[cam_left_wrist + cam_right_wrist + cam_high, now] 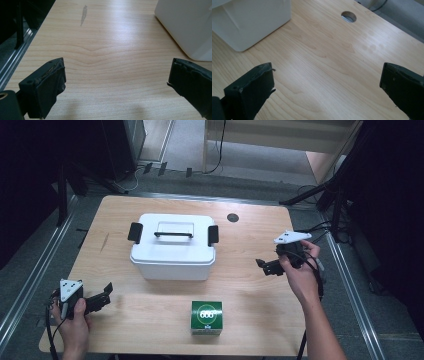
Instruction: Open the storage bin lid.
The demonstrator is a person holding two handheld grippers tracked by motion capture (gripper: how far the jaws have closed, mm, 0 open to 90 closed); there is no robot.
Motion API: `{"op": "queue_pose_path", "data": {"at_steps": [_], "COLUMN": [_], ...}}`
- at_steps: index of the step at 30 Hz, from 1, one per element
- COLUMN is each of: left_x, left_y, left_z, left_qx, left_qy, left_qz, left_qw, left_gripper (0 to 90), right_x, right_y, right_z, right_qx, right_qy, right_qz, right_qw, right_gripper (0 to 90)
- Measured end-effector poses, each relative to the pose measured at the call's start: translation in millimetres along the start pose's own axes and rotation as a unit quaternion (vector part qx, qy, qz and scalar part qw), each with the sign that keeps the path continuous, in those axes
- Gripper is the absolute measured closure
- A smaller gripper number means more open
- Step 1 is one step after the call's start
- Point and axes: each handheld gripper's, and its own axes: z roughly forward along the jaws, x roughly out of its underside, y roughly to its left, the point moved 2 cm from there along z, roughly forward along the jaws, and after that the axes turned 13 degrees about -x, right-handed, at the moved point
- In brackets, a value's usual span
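A white lidded storage box (172, 247) with a black handle and black side latches stands at the table's middle. A small green carton (206, 317) sits near the front edge. My left gripper (102, 295) rests low at the front left, jaws wide apart with bare wood between them (116, 75); the box's corner (185, 25) lies ahead to its right. My right gripper (265, 266) hovers right of the box, open and empty (327, 80), with the box's corner (249, 22) at its upper left.
A round cable hole (232, 217) pierces the wooden table (260, 295) behind the box, also seen as the hole (348, 16) in the right gripper view. Metal rails run along both table sides. Dark stands and cables crowd the back right floor.
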Motion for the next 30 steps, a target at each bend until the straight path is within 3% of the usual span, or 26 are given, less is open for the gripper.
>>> {"op": "queue_pose_path", "data": {"at_steps": [7,11,13,18,24,26,28,29,30], "left_x": [-0.2,-0.4,-0.4,-0.4,-0.3,-0.4,-0.4,-0.4,-0.4], "left_y": [-0.3,-0.1,-0.2,-1.1,-2.4,-2.6,-2.6,-2.5,-2.4], "left_z": [0.2,0.3,0.4,0.4,0.1,0.2,0.3,0.4,0.4], "left_qx": [0.003,0.005,0.005,0.004,0.001,0.001,0.002,0.002,0.003], "left_qy": [0.001,0.003,0.002,0.001,0.002,0.002,0.003,0.003,0.003], "left_qz": [0.003,0.004,0.004,0.006,0.014,0.015,0.015,0.014,0.015], "left_qw": [1.0,1.0,1.0,1.0,0.9999,0.9999,0.9999,0.9999,0.9999], "left_gripper": [1.5,1.5,1.5,1.5,1.5,1.5,1.5,1.5,1.5], "right_x": [-31.0,-51.1,-55.0,-76.1,-91.4,-100.3,-103.2,-108.8,-108.8], "right_y": [-1.8,0.7,1.4,3.9,8.1,12.6,14.9,19.7,19.7], "right_z": [9.2,15.9,16.8,23.9,32.6,38.5,40.6,44.7,44.7], "right_qx": [-0.025,-0.046,-0.051,-0.071,-0.086,-0.093,-0.099,-0.108,-0.108], "right_qy": [0.028,0.054,0.058,0.082,0.1,0.106,0.107,0.115,0.115], "right_qz": [-0.046,-0.077,-0.08,-0.112,-0.131,-0.151,-0.154,-0.165,-0.165], "right_qw": [0.9983,0.9945,0.9938,0.9877,0.9825,0.9785,0.9771,0.9736,0.9736], "right_gripper": [0.8,2.9,3.9,6.8,7.8,10.3,11.6,12.0,12.0]}}
